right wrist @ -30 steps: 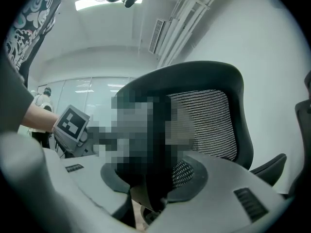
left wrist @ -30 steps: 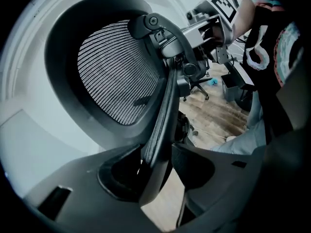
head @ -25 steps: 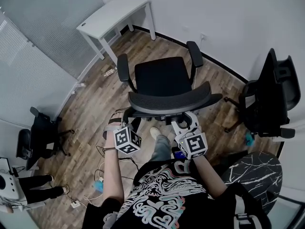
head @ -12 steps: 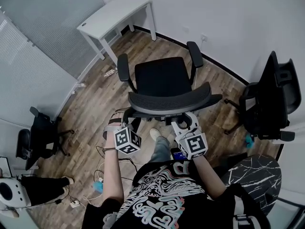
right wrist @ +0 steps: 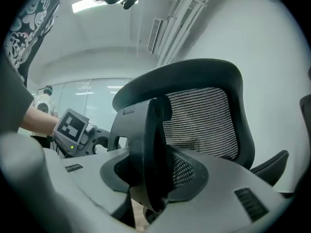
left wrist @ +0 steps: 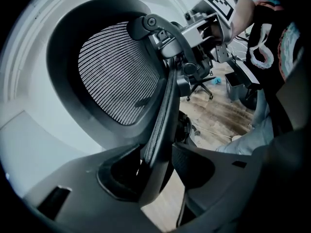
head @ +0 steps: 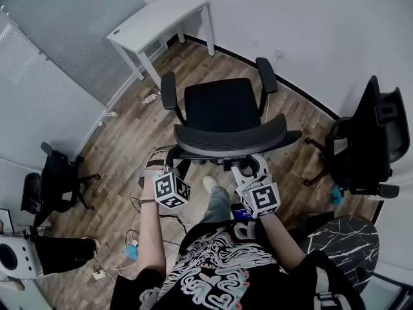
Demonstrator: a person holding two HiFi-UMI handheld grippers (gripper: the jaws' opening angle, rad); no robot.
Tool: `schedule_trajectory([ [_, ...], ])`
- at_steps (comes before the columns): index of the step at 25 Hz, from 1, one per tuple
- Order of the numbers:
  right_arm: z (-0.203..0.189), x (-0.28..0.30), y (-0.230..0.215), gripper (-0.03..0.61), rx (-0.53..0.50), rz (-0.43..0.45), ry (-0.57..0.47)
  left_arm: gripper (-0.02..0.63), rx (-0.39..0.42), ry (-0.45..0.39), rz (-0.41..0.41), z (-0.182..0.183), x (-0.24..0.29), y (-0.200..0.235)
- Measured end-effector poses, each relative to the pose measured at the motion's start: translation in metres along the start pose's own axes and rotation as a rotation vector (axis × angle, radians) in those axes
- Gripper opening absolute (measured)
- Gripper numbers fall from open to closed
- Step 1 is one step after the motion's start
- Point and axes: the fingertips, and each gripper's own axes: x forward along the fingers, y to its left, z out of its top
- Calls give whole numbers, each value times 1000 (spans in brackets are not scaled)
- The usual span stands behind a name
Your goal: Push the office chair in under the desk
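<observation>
A black office chair with a mesh backrest and two padded armrests (head: 222, 112) stood on the wood-plank floor (head: 122, 147) in the middle of the room. It was well apart from the white rectangular worktop on four slim legs (head: 161, 18), which stood near the wall at the upper left of the head view. The chair's seat faced away from the person, whose patterned black shirt (head: 213, 270) filled the bottom of that view.

Both grippers were at the curved top rim of the backrest. The left gripper (head: 169, 161) met the rim near its left end. In the left gripper view its jaws stood spread on either side of the rim's edge, which lay against one jaw while a sliver of floor showed beside the other.

The right gripper (head: 248, 165) met the rim nearer its right end. Its jaws had just been opening and stood wide, with the thick black frame of the backrest between them (a thin strip of floor showed beside the frame there too).

A second black office chair (head: 368, 141) stood by the right wall, and a smaller dark chair (head: 55, 179) stood at the left. A black marbled round table (head: 342, 237) sat at the lower right. Loose cables (head: 139, 205) lay on the floor near the person's feet.
</observation>
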Motion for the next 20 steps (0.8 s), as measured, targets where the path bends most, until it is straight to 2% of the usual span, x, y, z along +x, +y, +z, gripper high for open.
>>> schedule_trajectory([
  [20,2,23,-15,152,0,6,-3,236,-11,-29,40,1,17,21],
])
